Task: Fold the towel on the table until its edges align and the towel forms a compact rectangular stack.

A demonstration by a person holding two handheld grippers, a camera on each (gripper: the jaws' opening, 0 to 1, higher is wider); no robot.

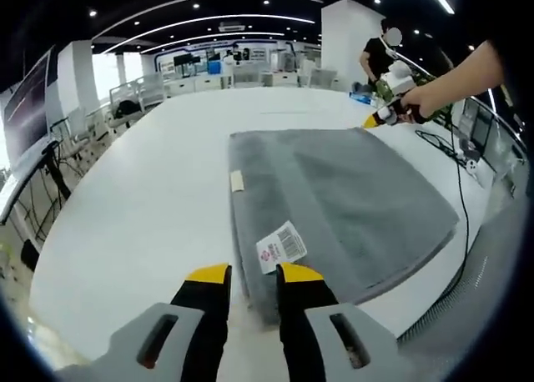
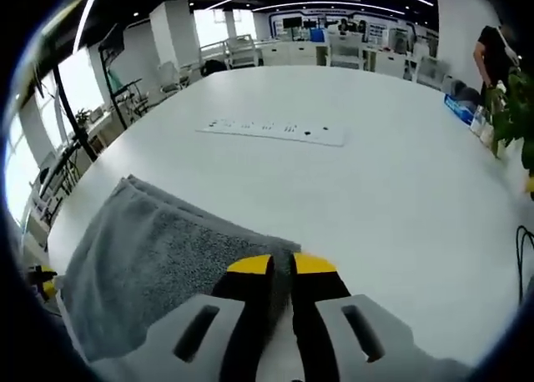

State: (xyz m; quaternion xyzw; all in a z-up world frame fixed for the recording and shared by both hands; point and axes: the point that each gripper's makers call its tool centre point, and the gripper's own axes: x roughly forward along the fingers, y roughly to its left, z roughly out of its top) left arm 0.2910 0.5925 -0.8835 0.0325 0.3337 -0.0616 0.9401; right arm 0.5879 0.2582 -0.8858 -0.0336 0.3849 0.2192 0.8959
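Yellow-tipped left gripper [image 1: 254, 273] hovered parted at the gray towel's [image 1: 334, 203] near corner; folded, the towel lay on the white table [image 1: 142, 207], long axis running away. Right gripper [image 2: 281, 265] pinched its far corner

Each tool [image 1: 254, 275] has black jaws, yellow tips and grey housings.

Lighting: bright, even; curved ceiling strip lights [image 1: 209, 19] (plus small spotlights) above the white bench [image 1: 142, 198], daylight from windows [image 2: 79, 86] beyond its far edge. Glare: mild sheen on bench. Shadows: soft, faint. Distortion: strong fisheye bending toward edges. Focus: distant room slightly soft.
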